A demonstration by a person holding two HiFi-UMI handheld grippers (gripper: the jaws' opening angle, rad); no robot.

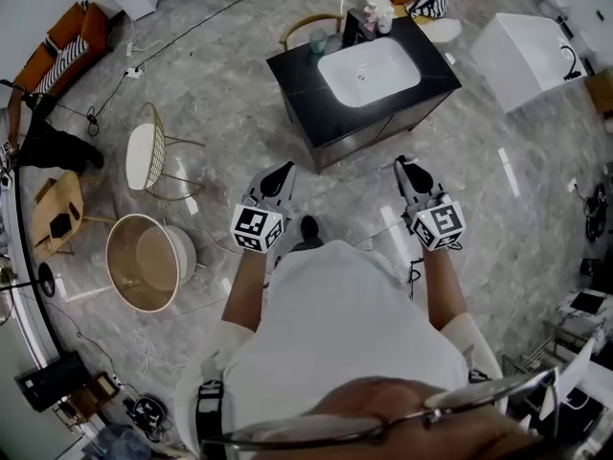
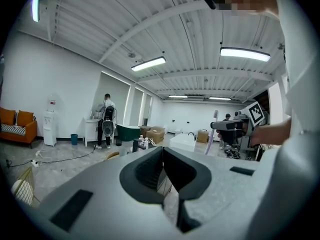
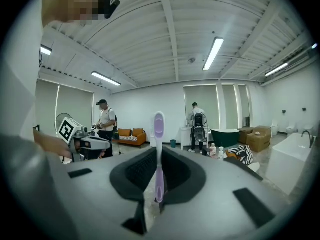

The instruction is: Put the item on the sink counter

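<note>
you're in a big open studio hall: a freestanding sink (image 1: 369, 73), a bathtub (image 1: 522, 56), a sofa (image 1: 67, 41), cables (image 1: 192, 29) across the floor (image 1: 239, 103).

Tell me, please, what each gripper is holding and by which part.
The right gripper pinches a purple-and-white toothbrush by its lower end; the rest stands upright above the jaws. The left gripper is shut and holds nothing.

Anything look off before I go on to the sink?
Nothing stands out. The toothbrush stands straight in the right tongs, the left tongs are shut and empty, and the sink counter looks tidy.
</note>
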